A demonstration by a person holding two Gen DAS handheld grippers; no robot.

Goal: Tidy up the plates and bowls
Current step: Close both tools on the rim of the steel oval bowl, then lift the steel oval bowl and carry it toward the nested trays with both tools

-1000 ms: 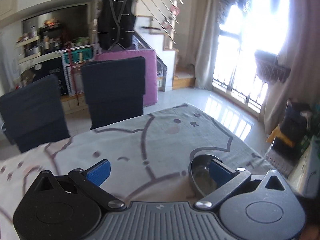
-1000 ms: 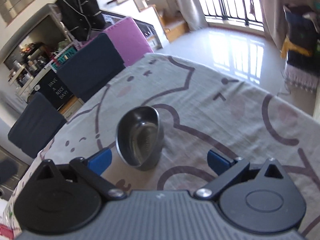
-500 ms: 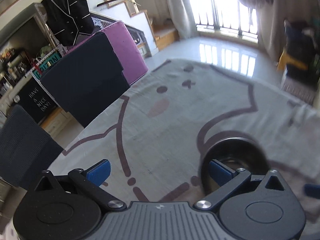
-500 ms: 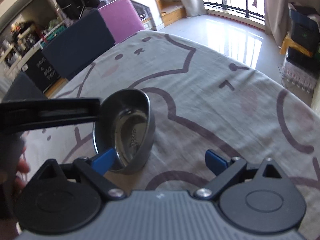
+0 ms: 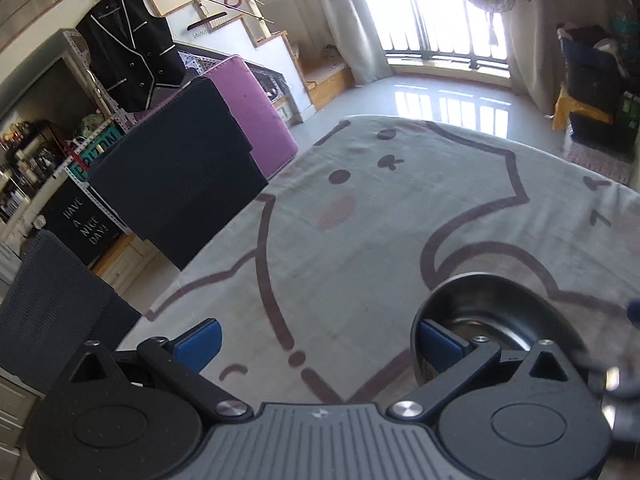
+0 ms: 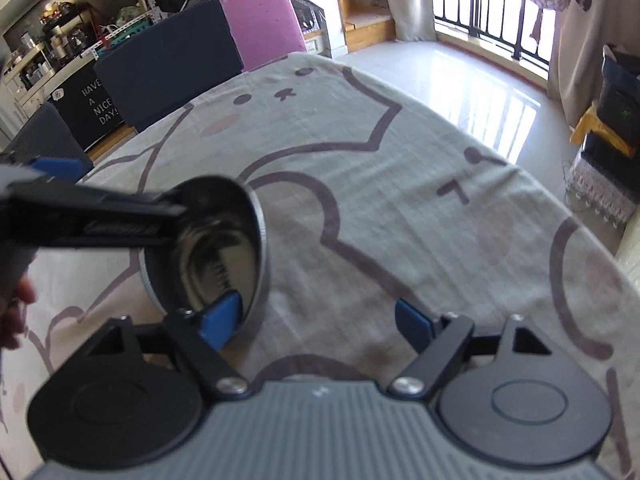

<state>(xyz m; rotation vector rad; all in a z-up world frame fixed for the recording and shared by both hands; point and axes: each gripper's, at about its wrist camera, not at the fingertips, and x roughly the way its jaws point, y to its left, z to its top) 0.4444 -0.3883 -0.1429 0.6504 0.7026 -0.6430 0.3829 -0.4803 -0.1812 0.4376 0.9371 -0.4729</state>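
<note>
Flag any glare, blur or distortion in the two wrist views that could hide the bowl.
Left wrist: window blown out, glare on the floor; bowl dark but readable, smear at the right edge. Right wrist: bowl interior shows streaky reflections, left gripper crossing it is motion-blurred. Both: fisheye bends the tablecloth edges.

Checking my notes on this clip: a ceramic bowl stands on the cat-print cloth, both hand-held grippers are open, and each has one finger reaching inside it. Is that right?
Not quite: the bowl is shiny metal, not ceramic, as the right wrist view shows by its mirror-like inside. The rest holds: it stands on the cat-print cloth, and the left hand-held gripper and right hand-held gripper are both open, each with one finger inside it.
</note>
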